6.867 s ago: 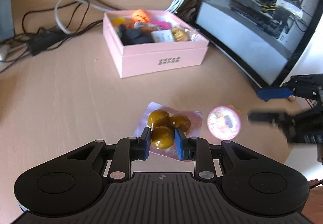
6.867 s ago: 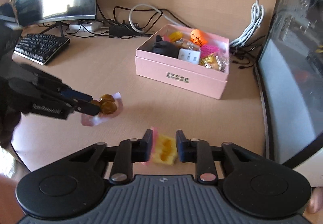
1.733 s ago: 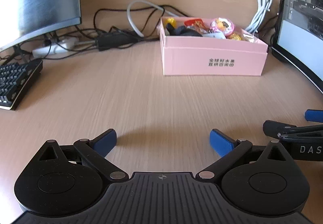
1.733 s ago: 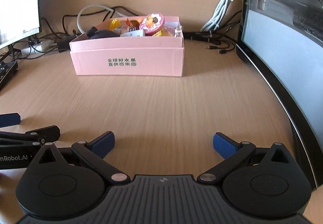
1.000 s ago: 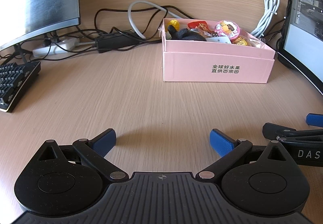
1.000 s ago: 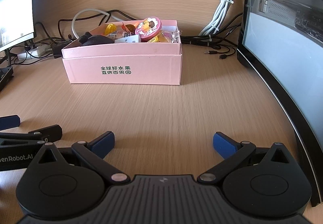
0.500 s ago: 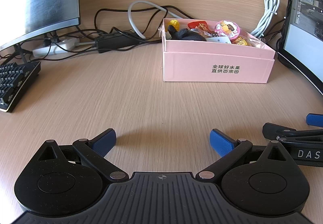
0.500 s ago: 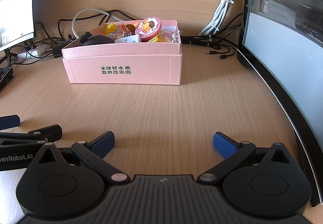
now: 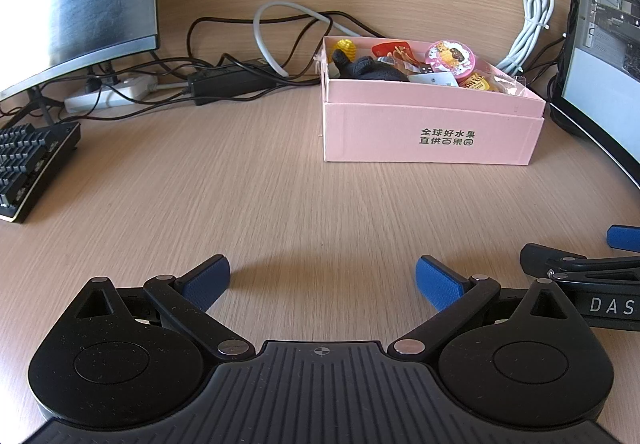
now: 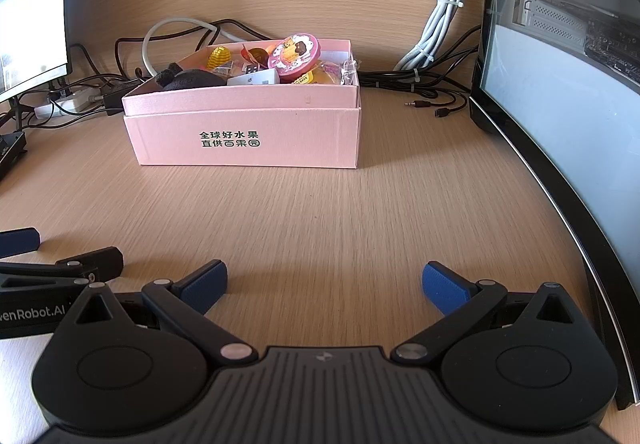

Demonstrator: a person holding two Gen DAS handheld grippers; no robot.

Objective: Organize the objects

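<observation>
Both hand-held grippers, left (image 9: 323,278) and right (image 10: 325,284), hover low over the bare tabletop (image 9: 260,195) with jaws spread wide and nothing between them. The pink box (image 10: 248,131) stands well ahead of them near the back wall. Inside it lie a round pink tin (image 10: 294,51), a black toy (image 10: 192,79) and wrapped sweets (image 10: 326,75).

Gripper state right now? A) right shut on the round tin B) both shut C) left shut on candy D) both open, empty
D: the left gripper and right gripper both show fingers spread wide over bare desk; the round tin sits in the pink box.
</observation>
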